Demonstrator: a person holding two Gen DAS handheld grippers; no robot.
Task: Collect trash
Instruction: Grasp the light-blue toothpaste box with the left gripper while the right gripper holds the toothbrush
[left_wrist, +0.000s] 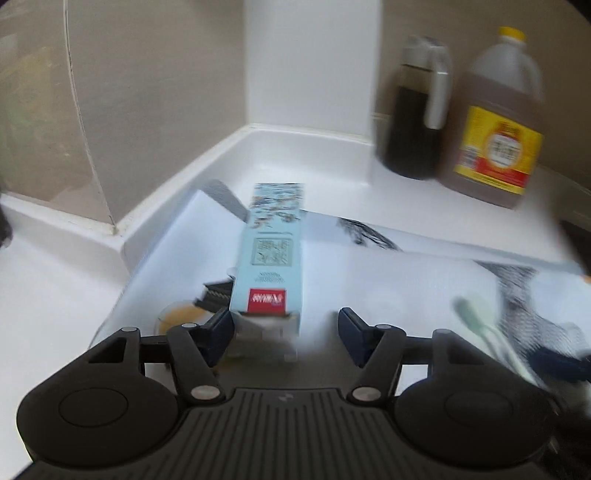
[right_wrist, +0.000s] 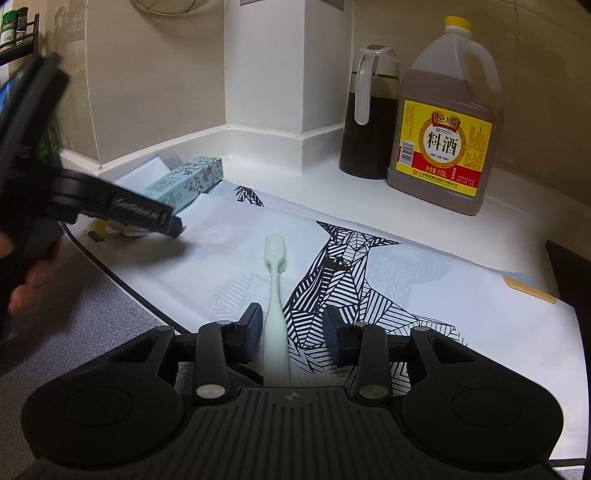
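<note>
Left tool (left_wrist: 284, 325): black two-finger type, blue pads, jaws spread apart, nothing held. Its left pad (left_wrist: 221, 325) sits at the near end of the pale blue printed cardboard box (left_wrist: 269, 254); the right pad stands clear of it.

Right tool (right_wrist: 290, 326): same type, jaws released. The pale green plastic toothbrush (right_wrist: 275, 295) lies between its fingers, closer to the left one, not clamped.

Landmark: white paper sheet with black line drawing (right_wrist: 424, 295), spread on the white table (left_wrist: 48, 295).
- Box: far-left part of the sheet, one end raised.
- Toothbrush: middle of the sheet, head pointing away.
- Dark dispenser bottle (right_wrist: 365, 129) and yellow-labelled jug of brown liquid (right_wrist: 443, 140): beyond the sheet's far edge, likely not trash.

Handling note, by judgement: centre each tool on its item before closing. Box is light and may skid or crush; grip its narrow sides gently. Toothbrush handle is thin; close squarely to avoid it rolling out.
</note>
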